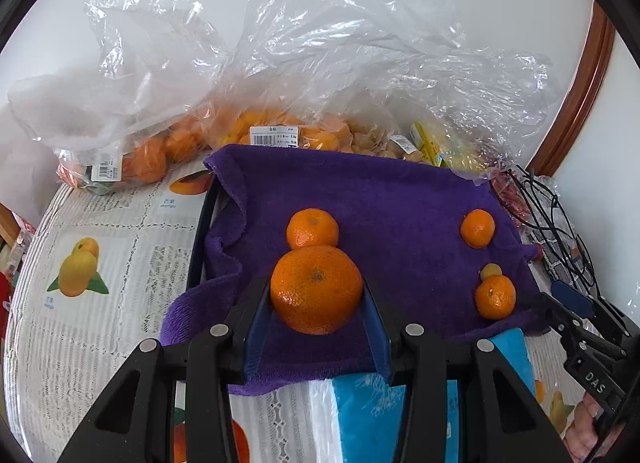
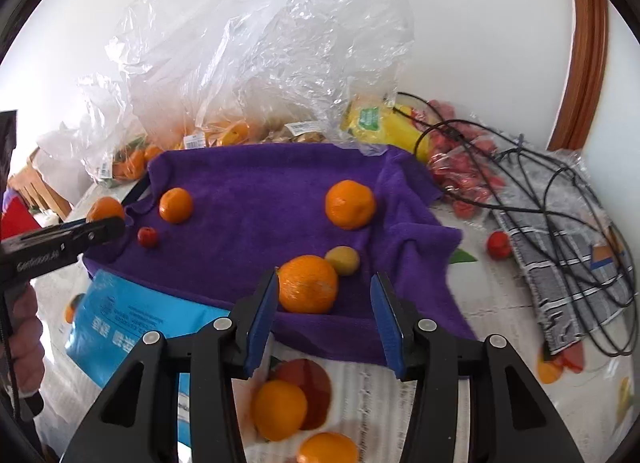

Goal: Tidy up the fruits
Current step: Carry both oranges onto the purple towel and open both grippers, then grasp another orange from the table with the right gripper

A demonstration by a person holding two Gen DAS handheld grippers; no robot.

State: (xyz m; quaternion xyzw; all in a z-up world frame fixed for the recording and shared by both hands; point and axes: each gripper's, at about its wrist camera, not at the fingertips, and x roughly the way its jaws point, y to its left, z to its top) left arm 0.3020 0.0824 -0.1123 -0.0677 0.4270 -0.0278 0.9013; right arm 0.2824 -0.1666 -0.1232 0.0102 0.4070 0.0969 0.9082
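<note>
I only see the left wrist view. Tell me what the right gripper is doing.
Observer: The right gripper is open around an orange; its right pad stands clear of the fruit.
Operator: List any fruit on the towel that I'm missing.
Observer: A small red fruit lies on the towel, near its left edge in the right wrist view.

The left gripper fingers clamp an orange; the right gripper fingers stand apart.
</note>
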